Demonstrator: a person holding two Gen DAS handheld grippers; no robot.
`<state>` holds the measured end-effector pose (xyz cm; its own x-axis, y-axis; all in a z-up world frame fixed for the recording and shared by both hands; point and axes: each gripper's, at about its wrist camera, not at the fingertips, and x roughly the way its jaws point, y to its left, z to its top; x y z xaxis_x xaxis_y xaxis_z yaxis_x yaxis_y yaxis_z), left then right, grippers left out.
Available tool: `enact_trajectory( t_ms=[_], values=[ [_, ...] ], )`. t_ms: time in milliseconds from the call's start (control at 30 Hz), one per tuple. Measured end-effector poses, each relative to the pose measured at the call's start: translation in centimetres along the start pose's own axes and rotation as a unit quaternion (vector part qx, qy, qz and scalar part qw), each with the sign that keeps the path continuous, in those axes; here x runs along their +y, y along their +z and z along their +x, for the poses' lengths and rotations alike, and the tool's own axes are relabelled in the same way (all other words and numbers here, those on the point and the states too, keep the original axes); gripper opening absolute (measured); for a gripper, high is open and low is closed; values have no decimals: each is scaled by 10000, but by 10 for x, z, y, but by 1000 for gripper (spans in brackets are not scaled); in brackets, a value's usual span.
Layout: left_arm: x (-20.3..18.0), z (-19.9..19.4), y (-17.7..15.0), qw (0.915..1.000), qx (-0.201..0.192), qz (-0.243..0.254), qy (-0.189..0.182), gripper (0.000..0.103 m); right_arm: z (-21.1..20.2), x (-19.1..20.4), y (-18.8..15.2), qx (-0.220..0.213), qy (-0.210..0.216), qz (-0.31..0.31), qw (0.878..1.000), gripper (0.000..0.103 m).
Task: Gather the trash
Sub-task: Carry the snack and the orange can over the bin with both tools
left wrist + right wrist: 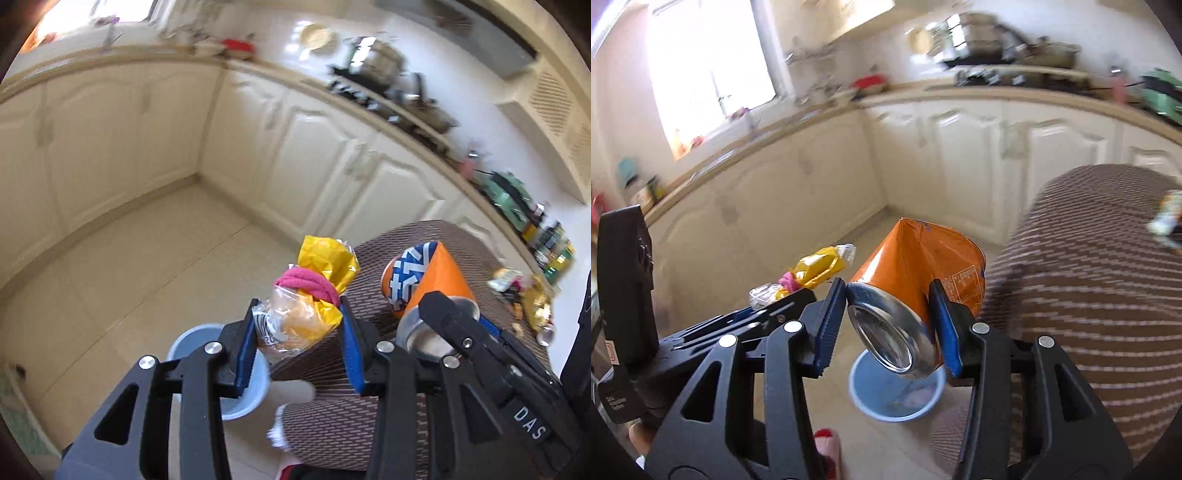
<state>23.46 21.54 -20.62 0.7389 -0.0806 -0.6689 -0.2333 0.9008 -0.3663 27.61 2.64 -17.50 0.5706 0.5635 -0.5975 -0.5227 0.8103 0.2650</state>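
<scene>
Orange crushed can pinched in right gripper, yellow wrapper pinched in left gripper; carry step; next: centre over blue bin w/ both, then let go.

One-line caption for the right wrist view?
Right gripper holds a crushed orange can above a blue basin on the kitchen floor.

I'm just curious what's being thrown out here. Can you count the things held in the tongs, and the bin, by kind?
Crushed orange can, in the right tongs: 1
Yellow and clear plastic wrapper, in the left tongs: 1
Blue bin on the floor below: 1
Total: 3
</scene>
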Motion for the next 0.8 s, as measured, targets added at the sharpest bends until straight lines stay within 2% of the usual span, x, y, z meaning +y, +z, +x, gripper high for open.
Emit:
enact_trajectory(
  t_ms=[167, 433, 633, 800],
  values=[
    [58, 46, -15, 9973, 464, -414, 386, 40, 85, 11, -25, 721, 256, 48, 9971, 46],
    [122, 145, -51, 9838, 1397, -880, 700, 40, 197, -14, -73, 1631, 327, 345, 9855, 47],
    [141, 191, -64, 9753, 1765, -1052, 805, 40, 242, -30, -93, 1989, 232, 523, 9784, 49],
    [143, 216, -76, 9715, 1966, -1064, 793, 40, 246, -23, -100, 2022, 28, 414, 9785, 52]
  ],
)
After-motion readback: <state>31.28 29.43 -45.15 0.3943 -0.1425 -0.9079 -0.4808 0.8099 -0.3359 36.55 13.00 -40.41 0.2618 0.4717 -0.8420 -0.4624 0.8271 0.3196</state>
